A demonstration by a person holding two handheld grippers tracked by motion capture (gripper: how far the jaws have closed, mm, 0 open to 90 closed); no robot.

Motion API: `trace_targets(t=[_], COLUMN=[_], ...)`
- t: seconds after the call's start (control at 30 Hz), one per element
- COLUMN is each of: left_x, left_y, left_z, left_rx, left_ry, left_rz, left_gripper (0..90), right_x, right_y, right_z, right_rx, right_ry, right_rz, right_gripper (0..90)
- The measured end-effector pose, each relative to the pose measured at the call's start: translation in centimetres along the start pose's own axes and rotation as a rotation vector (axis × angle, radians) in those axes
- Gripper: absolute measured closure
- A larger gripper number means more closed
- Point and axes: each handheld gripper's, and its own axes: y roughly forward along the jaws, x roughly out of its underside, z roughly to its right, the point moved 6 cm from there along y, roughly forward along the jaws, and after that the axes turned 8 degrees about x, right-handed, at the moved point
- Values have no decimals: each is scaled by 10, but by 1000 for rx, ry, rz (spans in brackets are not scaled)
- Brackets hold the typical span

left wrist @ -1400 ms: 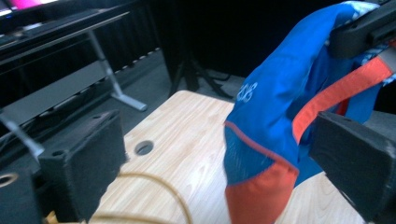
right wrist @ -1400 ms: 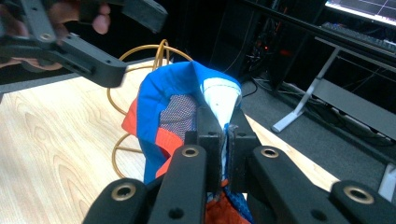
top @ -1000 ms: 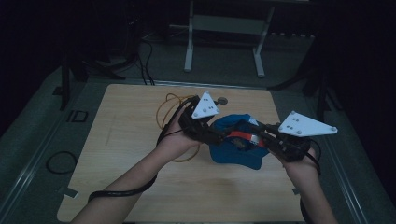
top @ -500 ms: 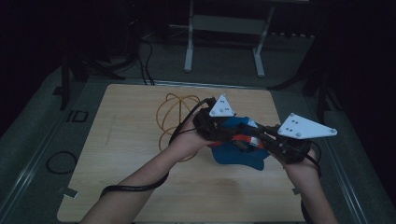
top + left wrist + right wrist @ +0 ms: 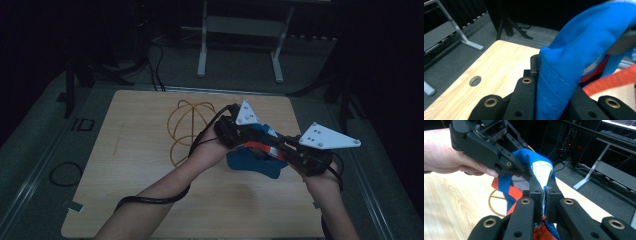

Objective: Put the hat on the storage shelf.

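Blue fabric cap hangs pinched between both grippers: left gripper and right gripper fingers clench opposite edges, apparently stretching it above the desk.

- The cloth bag is bright blue, with an orange-red strap, a white panel and a fine blue-and-white checked patch
- Blue stitching runs in lines along the bag's hem
- Both grippers, left gripper and right gripper, are black with brass-coloured rivets, each topped by a pale grey three-cornered plate
- The wire frame is orange-yellow
- The table is light wood with a visible grain
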Motion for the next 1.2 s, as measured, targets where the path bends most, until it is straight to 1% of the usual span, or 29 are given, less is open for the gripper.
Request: trace_targets(t=[0.03,0.07,0.1,0.2,0.23,0.3,0.33,0.37,0.4,0.43,0.47,0.5,0.57,0.6,0.63,0.67,0.7,0.73,0.77,0.8,0.83,0.87,0.9,1.0,1.03,1.1,1.13,1.17,1.2], left_x=[-2,-3,-6,-12,-13,-15,-15,-16,-15,-15,-14,-14,-13,-13,-12,-12,-12,-11,-10,-10,-8,-8,-7,-4,-4,-3,-3,-2,-2], left_y=[0,-1,-2,-5,-6,-9,-9,-11,-12,-13,-15,-17,-20,-22,-23,-25,-27,-29,-31,-33,-35,-36,-38,-43,-43,-46,-46,-46,-46], left_z=[0,0,0,1,2,2,2,1,0,-1,0,-1,0,-2,-2,-1,-3,-3,-4,-5,-6,-6,-5,0,0,3,3,4,5], left_rx=[8,-2,-15,-27,-26,-44,-44,-48,-55,-43,-30,-34,7,-7,9,32,21,36,63,60,87,97,139,208,214,277,282,314,328], left_ry=[-2,0,14,33,40,55,55,62,65,62,68,83,102,109,115,129,144,153,155,157,165,171,180,210,214,212,214,208,211], left_rz=[10,14,16,26,32,39,39,49,50,56,77,82,116,119,126,150,152,158,180,188,197,209,239,286,294,335,346,362,378], left_gripper=[899,900,900,900,900,900,900,900,900,900,900,900,899,899,899,898,898,899,899,898,899,898,898,898,898,898,897,897,897], right_x=[0,0,0,0,-1,-1,-1,-1,-2,-3,-3,-4,-3,-3,-2,-1,-1,0,1,2,2,3,4,7,8,9,9,8,8], right_y=[0,-1,-2,-7,-9,-14,-14,-16,-21,-23,-26,-29,-33,-35,-37,-37,-38,-39,-40,-41,-41,-41,-41,-40,-40,-39,-39,-39,-39], right_z=[1,1,2,1,0,-2,-2,-3,-4,-5,-5,-4,-2,-1,1,2,3,4,6,7,8,10,11,9,8,5,3,1,0], right_rx=[6,3,3,-13,-15,-26,-26,-27,-42,-47,-51,-54,-50,-60,-62,-58,-60,-60,-52,-50,-56,-52,-49,-67,-72,-83,-92,-103,-113], right_ry=[2,13,14,33,32,25,25,27,31,37,40,38,50,47,43,43,42,38,36,41,46,55,60,66,64,61,58,60,67], right_rz=[3,6,9,19,27,30,30,37,50,56,67,77,92,93,92,91,90,87,84,84,81,77,77,70,66,63,64,67,71], right_gripper=[861,857,847,783,752,716,716,672,610,571,528,497,466,446,442,446,464,478,478,480,485,496,505,519,519,523,520,515,515])
